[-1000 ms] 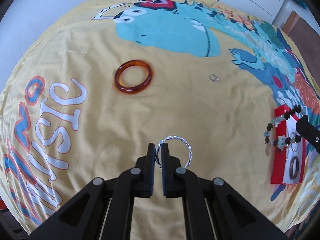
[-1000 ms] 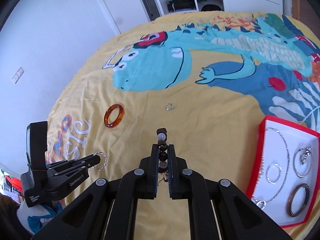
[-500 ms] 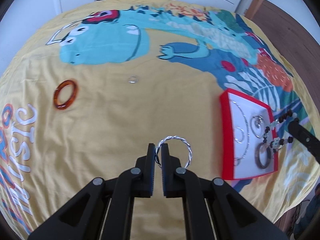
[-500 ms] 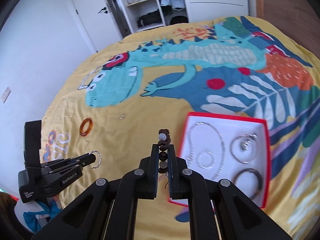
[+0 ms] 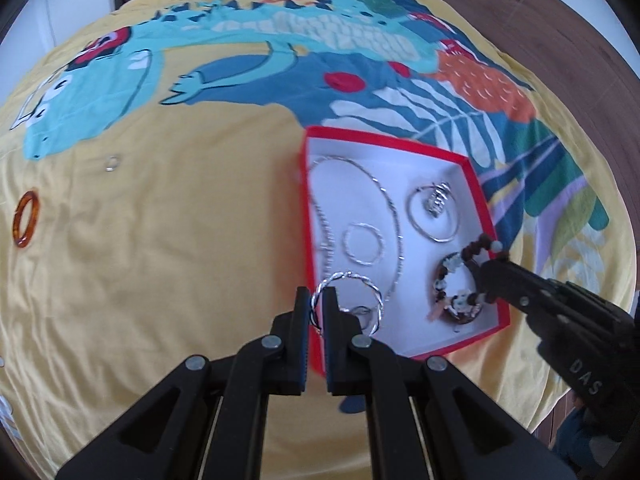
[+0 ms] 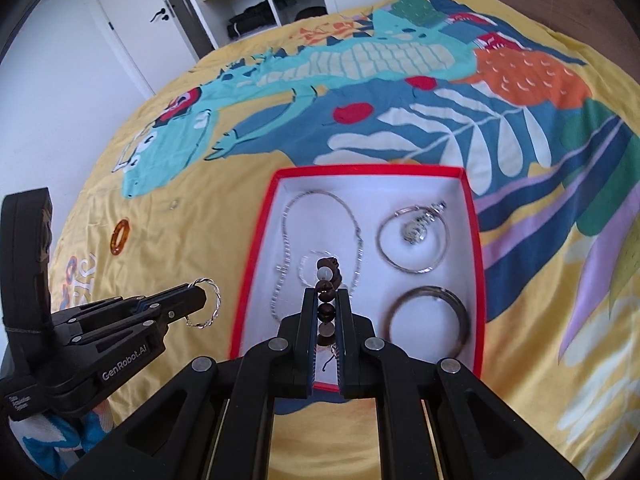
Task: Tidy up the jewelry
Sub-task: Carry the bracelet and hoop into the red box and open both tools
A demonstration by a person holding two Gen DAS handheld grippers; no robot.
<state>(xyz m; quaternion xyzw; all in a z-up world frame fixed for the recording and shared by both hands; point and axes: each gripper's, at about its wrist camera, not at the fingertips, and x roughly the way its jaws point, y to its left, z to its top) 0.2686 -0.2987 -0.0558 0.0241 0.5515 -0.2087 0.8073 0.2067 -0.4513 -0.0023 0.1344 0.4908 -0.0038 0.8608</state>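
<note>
My left gripper (image 5: 316, 296) is shut on a twisted silver bracelet (image 5: 360, 284), which hangs over the near left corner of a red box (image 5: 306, 200) with a white inside. In the right wrist view the left gripper (image 6: 198, 298) sits just left of the box (image 6: 256, 248). My right gripper (image 6: 327, 296) is shut on a dark beaded bracelet (image 6: 326, 280) above the box's near part. From the left wrist view the beaded bracelet (image 5: 452, 276) dangles over the box's right corner. Inside lie a silver chain (image 5: 384, 196), a hoop with a charm (image 5: 434, 212) and a dark bangle (image 6: 428, 320).
An amber bangle (image 5: 26, 218) and a small silver ring (image 5: 112, 163) lie on the yellow dinosaur bedcover (image 5: 180, 240) to the left. An open wardrobe (image 6: 256, 4) and a white door (image 6: 132, 32) stand beyond the bed. Wooden floor (image 5: 540, 20) runs along the right.
Both grippers have swept right across the bedcover, each still holding its bracelet. The red box has come from the right edge to under the fingertips; the amber bangle has dropped back to the left.
</note>
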